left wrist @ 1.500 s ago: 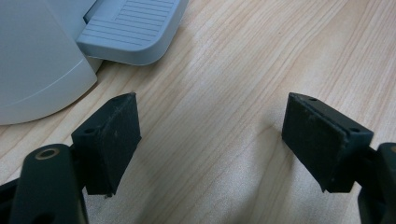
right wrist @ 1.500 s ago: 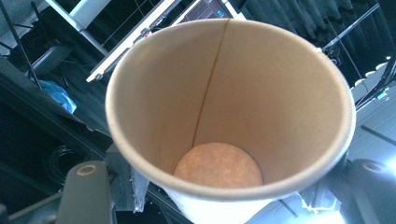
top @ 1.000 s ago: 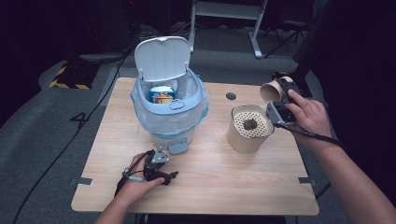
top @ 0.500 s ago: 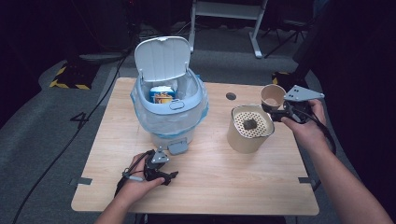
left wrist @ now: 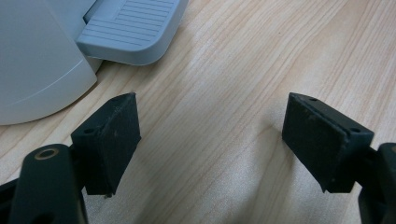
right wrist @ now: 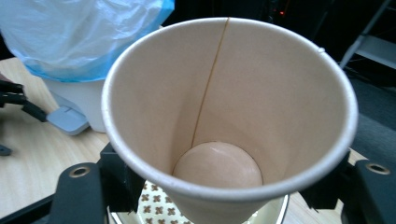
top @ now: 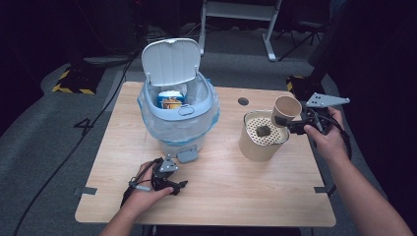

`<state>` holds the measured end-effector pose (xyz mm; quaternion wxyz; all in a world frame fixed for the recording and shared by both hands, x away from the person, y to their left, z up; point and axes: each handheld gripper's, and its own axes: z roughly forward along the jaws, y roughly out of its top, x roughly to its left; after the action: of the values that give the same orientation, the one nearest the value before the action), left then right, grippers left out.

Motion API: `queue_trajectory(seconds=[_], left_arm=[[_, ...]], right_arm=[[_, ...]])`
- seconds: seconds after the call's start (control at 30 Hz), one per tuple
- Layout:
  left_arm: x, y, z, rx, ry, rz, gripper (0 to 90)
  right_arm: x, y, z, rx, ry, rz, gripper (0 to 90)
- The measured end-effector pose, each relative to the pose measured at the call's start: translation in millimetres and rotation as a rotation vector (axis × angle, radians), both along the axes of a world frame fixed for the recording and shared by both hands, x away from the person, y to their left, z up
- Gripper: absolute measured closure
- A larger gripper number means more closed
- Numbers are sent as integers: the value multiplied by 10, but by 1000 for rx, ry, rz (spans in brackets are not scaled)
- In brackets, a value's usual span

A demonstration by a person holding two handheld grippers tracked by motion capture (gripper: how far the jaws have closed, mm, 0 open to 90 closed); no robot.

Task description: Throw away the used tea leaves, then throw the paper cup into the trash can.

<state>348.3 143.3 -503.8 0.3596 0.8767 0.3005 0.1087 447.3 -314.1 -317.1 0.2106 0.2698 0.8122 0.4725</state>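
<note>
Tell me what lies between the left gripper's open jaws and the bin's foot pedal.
Bare wooden tabletop. In the left gripper view, the left gripper is open on wood grain, with the pedal just beyond.

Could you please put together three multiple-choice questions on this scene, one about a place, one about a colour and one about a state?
1. Where is the paper cup?
A. Inside the bin
B. Held over the edge of the beige container
C. Lying on the floor

2. What colour is the bag lining the bin?
A. Red
B. Black
C. Light blue

3. How does the left gripper stand?
A. Open, with nothing between its jaws
B. Shut on the cup
C. Shut on the bin's pedal

Answers:
1. B: the high view shows the cup in the right gripper, above the container's rim.
2. C: the liner folded over the bin's rim is translucent light blue.
3. A: the left gripper view shows the pads wide apart over the bare table, with the pedal beyond them.
</note>
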Motion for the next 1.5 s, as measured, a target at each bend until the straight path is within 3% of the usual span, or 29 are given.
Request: queue_trajectory(seconds=[0.37, 0.63, 0.77, 0.9, 1.2, 1.5], left_arm=[[0, 0, 1, 1, 0, 0, 196], [0, 1, 1, 1, 0, 1, 196], [-2, -1, 0, 1, 0, 0, 195], [-1, -1, -1, 0, 0, -1, 194], [7, -17, -5, 12, 9, -26, 123], [1, 4, -5, 22, 7, 4, 100]], right_arm=[[-11, -6, 48, 2, -9, -5, 298], [32, 28, 99, -36, -30, 43, 299], [41, 60, 141, -21, -41, 50, 296], [62, 117, 214, -17, -69, 61, 293], [168, 292, 417, -11, -51, 114, 292], [258, 529, 637, 10, -49, 171, 289]])
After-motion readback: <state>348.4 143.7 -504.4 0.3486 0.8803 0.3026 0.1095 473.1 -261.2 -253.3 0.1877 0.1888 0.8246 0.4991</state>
